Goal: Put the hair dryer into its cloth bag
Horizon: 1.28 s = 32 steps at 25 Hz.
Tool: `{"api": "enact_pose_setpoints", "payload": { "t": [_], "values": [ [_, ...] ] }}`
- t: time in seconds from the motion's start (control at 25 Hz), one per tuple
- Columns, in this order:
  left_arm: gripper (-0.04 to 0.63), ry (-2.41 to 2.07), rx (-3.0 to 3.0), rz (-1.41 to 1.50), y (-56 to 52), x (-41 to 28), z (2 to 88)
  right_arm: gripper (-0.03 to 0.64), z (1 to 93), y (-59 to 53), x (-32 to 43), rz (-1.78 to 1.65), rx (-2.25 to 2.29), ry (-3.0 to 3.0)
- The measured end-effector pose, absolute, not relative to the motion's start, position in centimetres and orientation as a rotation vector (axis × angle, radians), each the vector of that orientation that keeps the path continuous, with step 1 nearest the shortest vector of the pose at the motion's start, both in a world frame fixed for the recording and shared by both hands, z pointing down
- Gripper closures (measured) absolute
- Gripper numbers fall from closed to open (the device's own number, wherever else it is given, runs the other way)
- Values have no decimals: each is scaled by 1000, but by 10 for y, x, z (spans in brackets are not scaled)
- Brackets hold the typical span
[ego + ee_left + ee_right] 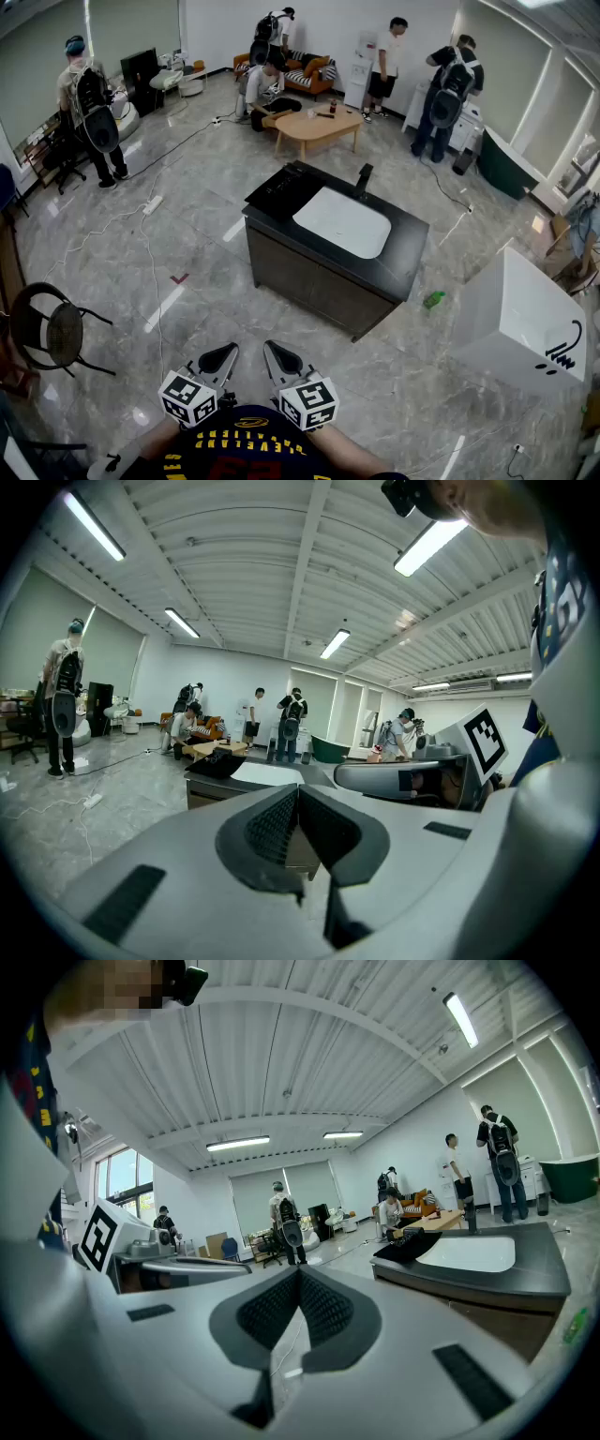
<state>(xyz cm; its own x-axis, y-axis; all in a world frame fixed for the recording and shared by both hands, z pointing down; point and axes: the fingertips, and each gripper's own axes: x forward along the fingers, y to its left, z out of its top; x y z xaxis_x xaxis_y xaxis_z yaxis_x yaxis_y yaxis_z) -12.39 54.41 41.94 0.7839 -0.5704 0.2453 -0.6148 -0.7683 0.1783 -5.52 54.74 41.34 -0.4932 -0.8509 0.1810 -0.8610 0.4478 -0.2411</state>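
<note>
A dark vanity counter (412, 253) with a white basin (343, 222) stands in the middle of the floor, a few steps ahead of me. A black cloth heap, which looks like the bag (281, 190), lies on its far left corner; it also shows in the left gripper view as the bag (217, 763) and in the right gripper view as the bag (408, 1246). I cannot make out the hair dryer apart from it. My left gripper (225, 352) and right gripper (274, 350) are held side by side close to my body, both shut and empty, far from the counter.
A black upright fitting (364, 178) stands behind the basin. A round black chair (52, 333) is at my left, a white tub (520, 323) at my right, a green bottle (433, 299) on the floor between. Cables cross the left floor. Several people stand at the back.
</note>
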Motion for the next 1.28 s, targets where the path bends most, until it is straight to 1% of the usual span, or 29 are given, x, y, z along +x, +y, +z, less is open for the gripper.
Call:
{"api": "enact_pose_setpoints", "payload": {
  "t": [0.32, 0.56, 0.8, 1.12, 1.28],
  "values": [
    [594, -912, 2714, 267, 546, -108, 426, 609, 417, 547, -39, 471, 1555, -2635],
    [594, -935, 2703, 255, 538, -109, 426, 609, 417, 538, -41, 493, 1522, -2663],
    [594, -926, 2678, 240, 532, -133, 432, 608, 420, 531, -60, 512, 1547, -2648],
    [594, -828, 2619, 231, 524, -181, 457, 608, 447, 526, -106, 633, 1608, -2559],
    [594, -760, 2595, 221, 518, -183, 466, 608, 454, 526, -103, 672, 1655, -2472]
  ]
}}
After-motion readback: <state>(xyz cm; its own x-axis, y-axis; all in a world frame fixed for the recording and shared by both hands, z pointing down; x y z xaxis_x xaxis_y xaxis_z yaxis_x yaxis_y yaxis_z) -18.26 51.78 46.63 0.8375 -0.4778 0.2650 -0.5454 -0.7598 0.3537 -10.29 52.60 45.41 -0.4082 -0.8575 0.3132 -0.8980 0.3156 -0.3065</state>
